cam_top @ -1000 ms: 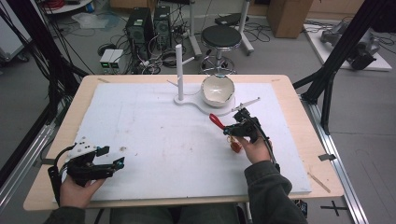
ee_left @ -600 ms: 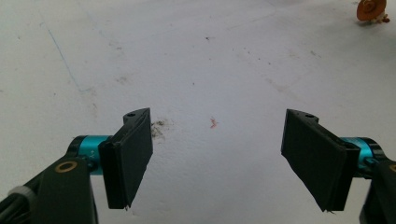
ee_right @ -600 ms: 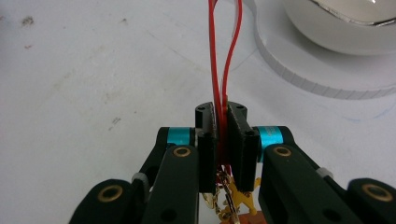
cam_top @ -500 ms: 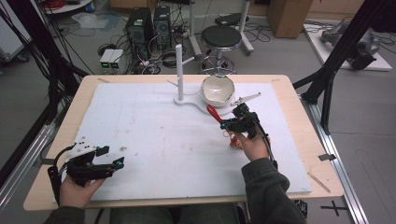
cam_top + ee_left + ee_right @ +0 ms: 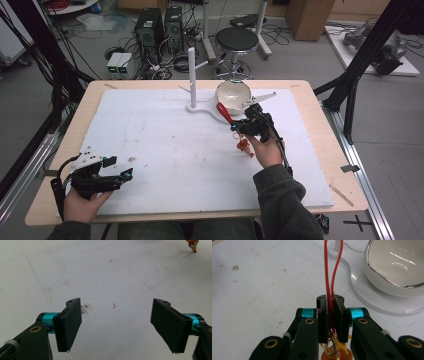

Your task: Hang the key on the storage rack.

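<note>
My right gripper is shut on a red cord loop, held above the white mat just in front of the shiny bowl. In the right gripper view the jaws of that gripper pinch the red cord loop, which points toward the bowl. An orange and yellow charm hangs below the jaws on a small chain. From above, the charm dangles beside the hand. My left gripper rests open at the near left corner. Nothing lies between the jaws of the left gripper.
A white stand base carries an upright white post beside the bowl at the table's far middle. The white mat has a few small stains. A stool and computer gear stand on the floor behind the table.
My right gripper has risen and moved a little toward the bowl, carrying the red loop and the charm. The left gripper has stayed where it was.
</note>
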The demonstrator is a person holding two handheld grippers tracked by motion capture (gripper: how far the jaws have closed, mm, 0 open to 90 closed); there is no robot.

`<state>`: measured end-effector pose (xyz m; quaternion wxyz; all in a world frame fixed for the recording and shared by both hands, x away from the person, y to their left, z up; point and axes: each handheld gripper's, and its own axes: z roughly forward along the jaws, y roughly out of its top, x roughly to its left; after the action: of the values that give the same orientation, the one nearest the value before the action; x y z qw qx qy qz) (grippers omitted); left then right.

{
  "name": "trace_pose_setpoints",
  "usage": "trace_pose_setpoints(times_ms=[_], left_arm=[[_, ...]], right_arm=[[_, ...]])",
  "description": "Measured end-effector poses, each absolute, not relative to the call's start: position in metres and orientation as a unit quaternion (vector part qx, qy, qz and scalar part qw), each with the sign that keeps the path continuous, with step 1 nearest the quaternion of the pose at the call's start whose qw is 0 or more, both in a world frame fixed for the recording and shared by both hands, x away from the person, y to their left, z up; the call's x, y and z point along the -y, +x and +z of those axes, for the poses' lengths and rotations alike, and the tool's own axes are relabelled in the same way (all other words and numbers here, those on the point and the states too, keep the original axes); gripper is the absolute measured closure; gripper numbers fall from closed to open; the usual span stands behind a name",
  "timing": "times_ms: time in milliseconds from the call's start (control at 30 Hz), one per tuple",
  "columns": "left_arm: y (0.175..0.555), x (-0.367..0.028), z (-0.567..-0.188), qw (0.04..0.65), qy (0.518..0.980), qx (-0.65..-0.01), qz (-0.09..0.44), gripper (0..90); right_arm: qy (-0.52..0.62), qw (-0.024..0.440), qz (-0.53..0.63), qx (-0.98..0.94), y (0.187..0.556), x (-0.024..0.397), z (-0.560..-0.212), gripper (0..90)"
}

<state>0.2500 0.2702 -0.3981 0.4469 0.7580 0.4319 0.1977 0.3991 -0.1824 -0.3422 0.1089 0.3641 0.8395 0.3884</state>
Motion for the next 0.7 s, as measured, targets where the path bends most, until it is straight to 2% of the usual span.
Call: trace_pose_setpoints(times_ms=[700], left_arm=[[0.249, -0.271, -0.397, 0.444, 0.76, -0.431, 0.199, 25.2]], right_arm=[[0.346, 0.12, 0.402, -0.839, 0.42, 0.149, -0.319, 83.2]])
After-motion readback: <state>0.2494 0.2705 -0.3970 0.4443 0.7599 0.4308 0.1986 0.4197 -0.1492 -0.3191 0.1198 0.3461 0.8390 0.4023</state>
